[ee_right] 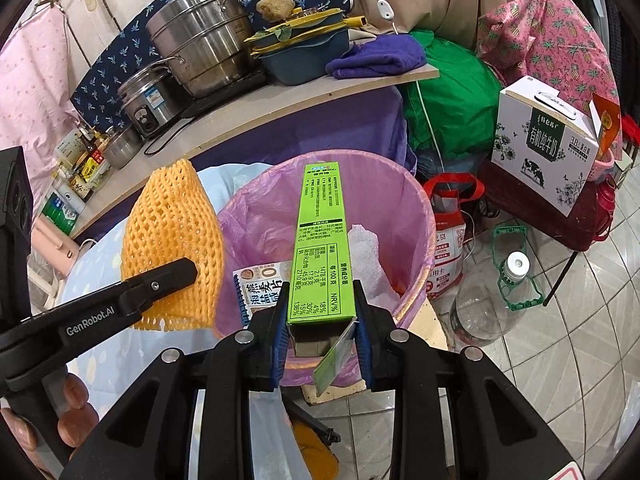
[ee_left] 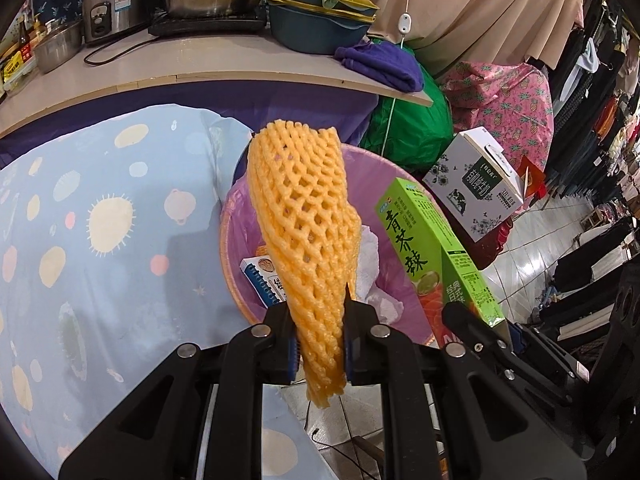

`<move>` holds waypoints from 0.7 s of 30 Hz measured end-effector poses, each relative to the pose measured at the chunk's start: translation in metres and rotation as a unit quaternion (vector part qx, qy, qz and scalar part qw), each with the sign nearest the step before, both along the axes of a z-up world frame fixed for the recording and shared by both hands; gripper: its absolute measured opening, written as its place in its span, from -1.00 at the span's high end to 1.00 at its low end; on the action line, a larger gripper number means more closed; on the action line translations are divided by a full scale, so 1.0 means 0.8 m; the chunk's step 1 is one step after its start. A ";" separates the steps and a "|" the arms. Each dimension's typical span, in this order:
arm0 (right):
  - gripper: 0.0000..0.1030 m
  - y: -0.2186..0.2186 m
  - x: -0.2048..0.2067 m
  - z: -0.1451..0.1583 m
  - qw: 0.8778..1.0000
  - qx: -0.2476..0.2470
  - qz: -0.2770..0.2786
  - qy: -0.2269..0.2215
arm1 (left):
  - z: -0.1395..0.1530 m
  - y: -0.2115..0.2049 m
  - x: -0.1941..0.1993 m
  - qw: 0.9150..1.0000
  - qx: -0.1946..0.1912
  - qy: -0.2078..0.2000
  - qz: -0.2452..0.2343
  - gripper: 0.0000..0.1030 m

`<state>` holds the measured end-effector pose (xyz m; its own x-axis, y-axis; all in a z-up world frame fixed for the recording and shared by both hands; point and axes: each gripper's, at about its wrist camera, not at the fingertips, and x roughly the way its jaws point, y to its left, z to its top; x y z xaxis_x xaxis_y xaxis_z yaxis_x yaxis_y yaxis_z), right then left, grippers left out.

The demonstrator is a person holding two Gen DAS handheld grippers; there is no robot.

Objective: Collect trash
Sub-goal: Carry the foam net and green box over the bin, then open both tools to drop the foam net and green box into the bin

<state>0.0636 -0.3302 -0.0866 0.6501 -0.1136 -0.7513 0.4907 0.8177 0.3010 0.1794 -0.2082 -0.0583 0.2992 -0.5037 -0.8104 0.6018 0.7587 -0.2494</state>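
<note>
Left claw (ee_left: 320, 344) tilts down, clamping the orange foam net (ee_left: 304, 216) at frame centre; right claw (ee_right: 322, 336) angles down too, gripping the green carton (ee_right: 320, 240) above the pink-lined bin (ee_right: 420, 208).

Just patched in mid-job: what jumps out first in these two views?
The left gripper is shut on an orange foam fruit net, held up just left of the pink-lined trash bin. The right gripper clamps a long green carton whose far end reaches over the bin's mouth. Inside the bin lie crumpled white paper and a small printed box.
</note>
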 end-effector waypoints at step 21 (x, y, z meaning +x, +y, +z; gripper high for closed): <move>0.44 -0.008 0.034 -0.011 1.000 -0.013 -0.005 0.015 | -0.033 -0.023 0.013 1.000 0.022 0.003 0.003 0.58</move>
